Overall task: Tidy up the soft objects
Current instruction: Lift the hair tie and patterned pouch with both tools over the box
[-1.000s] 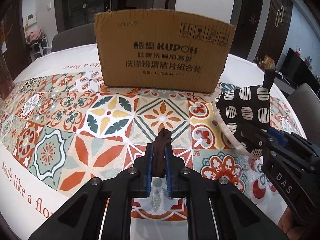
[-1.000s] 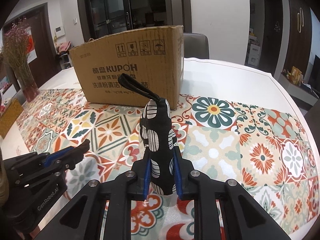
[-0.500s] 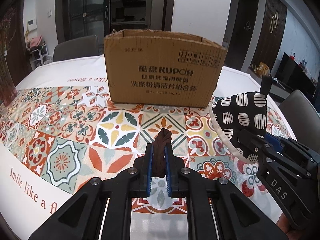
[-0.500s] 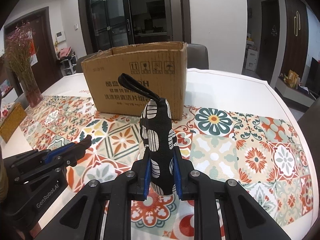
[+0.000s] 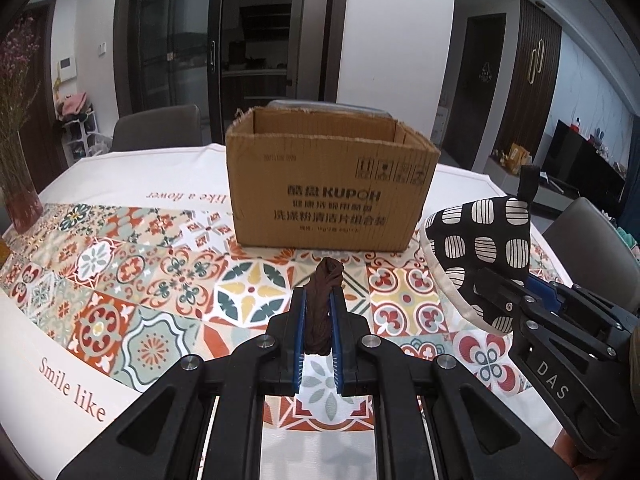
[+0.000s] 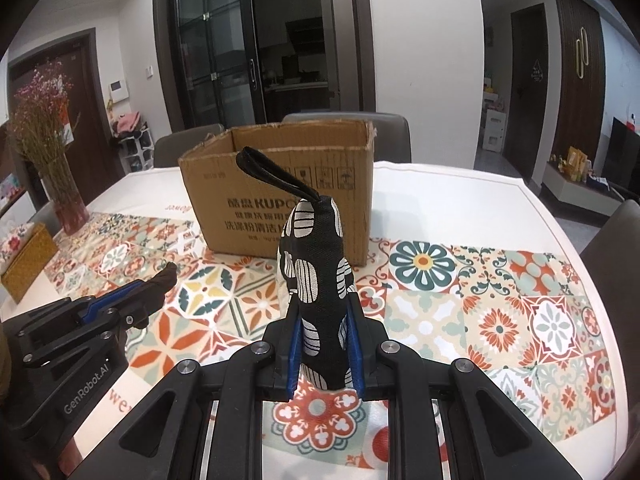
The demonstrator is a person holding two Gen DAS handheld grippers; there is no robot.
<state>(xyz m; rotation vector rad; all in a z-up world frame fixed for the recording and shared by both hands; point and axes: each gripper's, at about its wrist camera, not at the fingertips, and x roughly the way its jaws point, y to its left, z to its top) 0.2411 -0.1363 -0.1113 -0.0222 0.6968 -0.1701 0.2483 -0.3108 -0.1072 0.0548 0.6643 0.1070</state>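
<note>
My left gripper (image 5: 318,304) is shut on a bunched brown cloth (image 5: 323,308) and holds it above the patterned tablecloth. My right gripper (image 6: 322,316) is shut on a black oven mitt with white oval prints (image 6: 316,272), its black loop sticking up to the left. The mitt (image 5: 484,248) and the right gripper (image 5: 532,320) show at the right of the left wrist view. The left gripper (image 6: 160,280) with the brown cloth (image 6: 164,276) shows at the left of the right wrist view. An open cardboard box (image 5: 328,188) stands ahead of both grippers, also in the right wrist view (image 6: 280,200).
A vase of dried flowers (image 6: 60,184) and a woven yellow box (image 6: 24,264) stand at the table's left side. Grey chairs (image 5: 156,132) stand behind the table and one at its right (image 5: 592,240). The tiled tablecloth (image 6: 500,300) covers the table.
Both grippers have risen and drawn back from the box, each holding its object. The box's open top and inner walls now show.
</note>
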